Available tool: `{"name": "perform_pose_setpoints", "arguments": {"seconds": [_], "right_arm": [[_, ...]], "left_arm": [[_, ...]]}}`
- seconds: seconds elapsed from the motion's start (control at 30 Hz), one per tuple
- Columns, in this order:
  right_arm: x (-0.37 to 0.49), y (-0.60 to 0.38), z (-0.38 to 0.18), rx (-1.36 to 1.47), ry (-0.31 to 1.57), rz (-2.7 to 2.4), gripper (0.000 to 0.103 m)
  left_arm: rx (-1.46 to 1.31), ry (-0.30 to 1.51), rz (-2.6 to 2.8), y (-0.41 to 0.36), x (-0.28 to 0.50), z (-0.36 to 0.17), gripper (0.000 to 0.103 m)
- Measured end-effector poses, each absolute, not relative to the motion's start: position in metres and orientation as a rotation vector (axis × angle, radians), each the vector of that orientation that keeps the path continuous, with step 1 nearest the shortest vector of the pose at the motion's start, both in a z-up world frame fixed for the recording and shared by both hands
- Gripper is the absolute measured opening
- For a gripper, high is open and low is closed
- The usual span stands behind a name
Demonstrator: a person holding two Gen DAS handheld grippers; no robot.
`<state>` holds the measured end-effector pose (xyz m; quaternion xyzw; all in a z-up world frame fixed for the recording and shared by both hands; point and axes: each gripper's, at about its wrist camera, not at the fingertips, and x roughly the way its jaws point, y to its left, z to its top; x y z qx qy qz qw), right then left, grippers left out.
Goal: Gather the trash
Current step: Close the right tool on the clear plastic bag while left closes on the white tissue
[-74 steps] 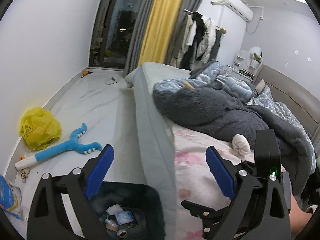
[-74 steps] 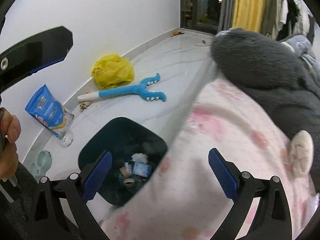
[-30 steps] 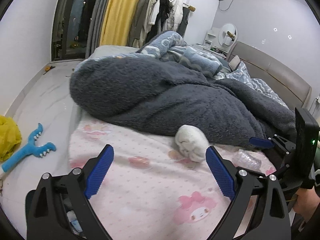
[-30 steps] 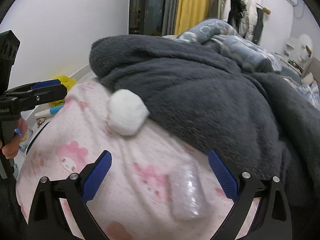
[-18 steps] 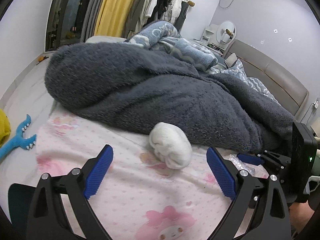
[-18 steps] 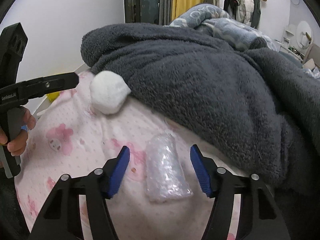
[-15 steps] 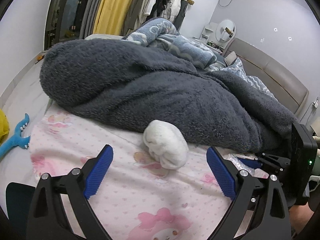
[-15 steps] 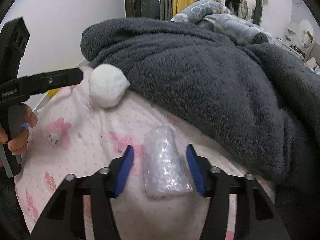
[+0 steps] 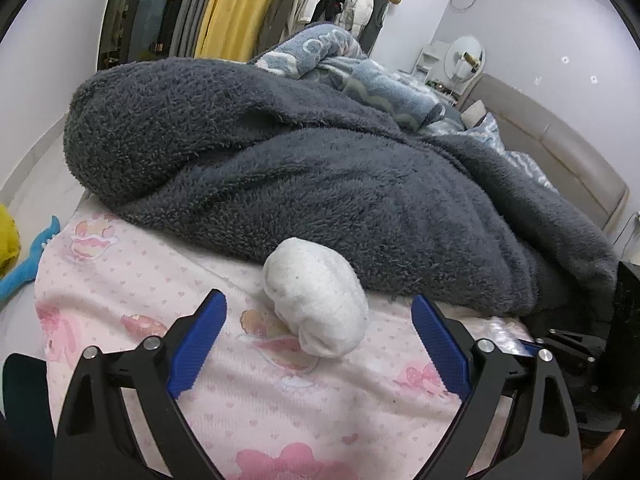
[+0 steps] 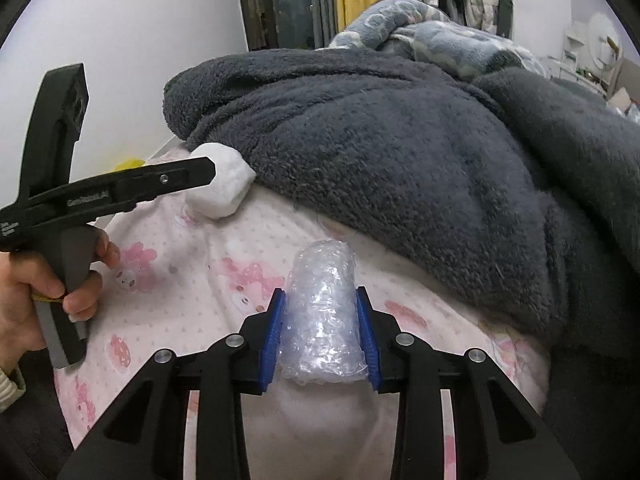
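My right gripper [image 10: 321, 336] is shut on a crumpled roll of clear bubble wrap [image 10: 322, 316] that lies on the pink patterned bedsheet [image 10: 192, 292]. My left gripper [image 9: 320, 344] is open, its blue pads on either side of a white balled-up sock [image 9: 316, 300] on the same sheet, not touching it. The sock also shows in the right wrist view [image 10: 222, 192], partly behind the left gripper's black body [image 10: 120, 192]. A bit of the bubble wrap shows at the right of the left wrist view [image 9: 505, 332].
A thick dark grey fleece blanket [image 9: 320, 168] is heaped just behind the sock and wrap. A dark bin's edge [image 9: 24, 396] shows low left. A blue toy [image 9: 28, 264] and yellow bag [image 9: 8, 236] lie on the floor.
My right gripper has closed from wide open onto the bubble wrap. My left gripper has moved from over the bin to the bed and come closer to the white sock.
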<state>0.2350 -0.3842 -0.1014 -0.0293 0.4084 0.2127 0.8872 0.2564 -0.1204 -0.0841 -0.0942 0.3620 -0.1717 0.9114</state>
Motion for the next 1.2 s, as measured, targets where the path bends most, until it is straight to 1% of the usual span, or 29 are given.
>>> {"name": "perform_pose_setpoints", "arguments": {"seconds": [0.1,0.13,0.2,0.23,0.27,0.4,0.47,0.8,1.2], "right_arm": [[0.234,-0.394,-0.102,-0.035,0.853,0.438,0.035],[0.234,-0.395,-0.102,-0.03,0.855,0.435,0.035],[0.234,-0.398,-0.102,-0.021,0.86,0.429,0.035],[0.233,-0.399,-0.101,-0.016,0.863,0.426,0.035],[0.233,-0.399,-0.101,-0.008,0.867,0.426,0.035],[0.232,-0.4,-0.101,0.004,0.873,0.415,0.035],[0.232,-0.4,-0.1,0.008,0.87,0.408,0.035],[0.207,-0.394,-0.086,0.063,0.859,0.367,0.035],[0.183,-0.37,-0.064,0.08,0.824,0.356,0.035]], "left_arm": [[-0.193,0.77,-0.35,-0.122,0.262,-0.089,0.081],[-0.196,0.777,-0.355,-0.123,0.264,-0.09,0.076],[-0.197,0.79,-0.359,-0.124,0.267,-0.092,0.062],[-0.196,0.799,-0.362,-0.124,0.268,-0.093,0.058],[-0.192,0.802,-0.359,-0.125,0.269,-0.094,0.052],[-0.162,0.795,-0.361,-0.129,0.265,-0.091,0.041],[-0.137,0.79,-0.368,-0.131,0.262,-0.089,0.037],[-0.092,0.768,-0.398,-0.129,0.233,-0.073,0.033],[-0.04,0.759,-0.408,-0.124,0.199,-0.056,0.033]]}}
